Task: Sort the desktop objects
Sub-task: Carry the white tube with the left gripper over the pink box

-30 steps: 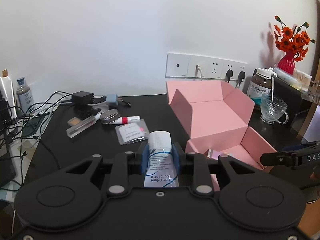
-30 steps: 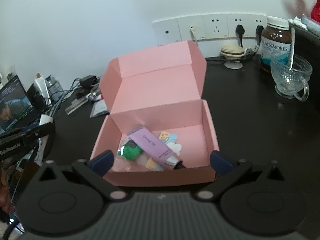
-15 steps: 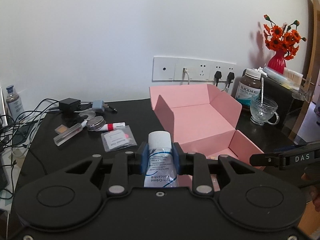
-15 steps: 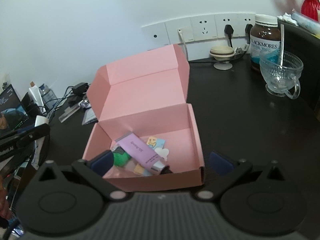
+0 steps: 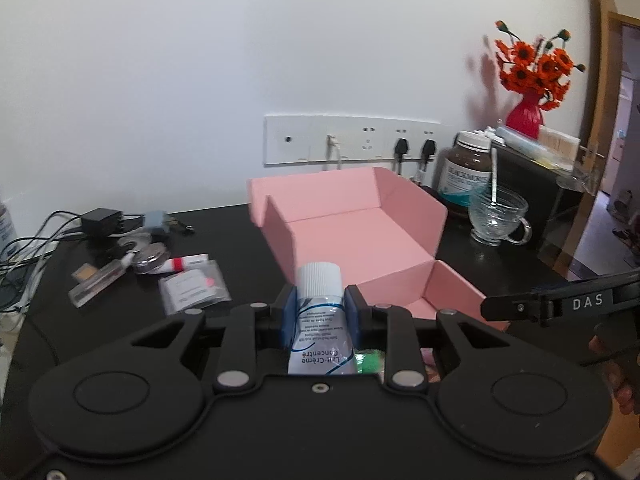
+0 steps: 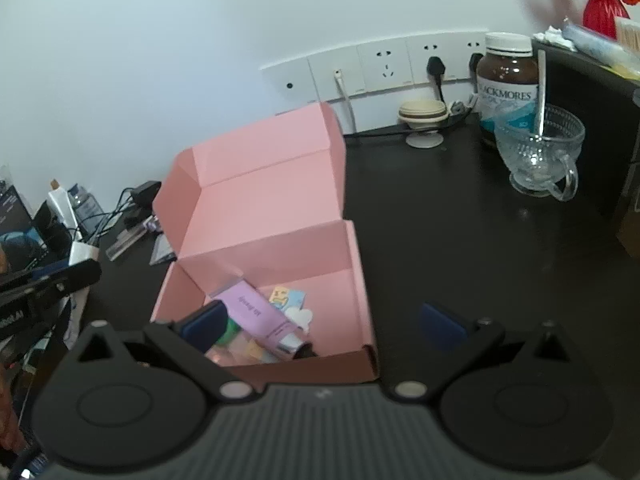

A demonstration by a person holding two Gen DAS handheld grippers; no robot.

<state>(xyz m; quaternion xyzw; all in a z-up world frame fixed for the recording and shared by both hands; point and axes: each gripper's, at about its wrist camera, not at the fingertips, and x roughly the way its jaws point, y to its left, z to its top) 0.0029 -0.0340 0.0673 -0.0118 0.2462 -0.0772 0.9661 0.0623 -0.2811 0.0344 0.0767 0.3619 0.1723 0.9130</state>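
A: With the white cream tube [image 5: 320, 312] clamped between the blue pads of the left gripper [image 5: 319, 308], cap forward, and carried just at the near left edge of the pink box [image 6: 280, 220] — looks like the delivery step. Agreed?

B: Agreed. Judged mid-carry, not yet a drop. Fingers [image 5: 289, 312] nearly closed, pressed on both sides of the tube's neck below the ribbed cap.

A: And the right gripper [image 6: 322, 322]?

B: Spread wide, holding nothing. One finger over the box's near left corner, the other over bare desk [image 6: 460, 240] to the right of the box. Idle, by the look of it.

A: Already inside the box?

B: A purple tube [image 6: 260, 316], something green [image 6: 230, 330] beside it, a few small cards [image 6: 286, 298]. Lid folded back, so the way in is clear.

A: Next move, then?

B: Probably: bring the tube over the box's open floor, lower toward the free right half, then part the fingers. Needs care not to knock the box's near wall.

A: Left of the box afterwards?

B: Small clutter [image 5: 176, 276] to sort — packets, a round tin, a red-and-white tube.
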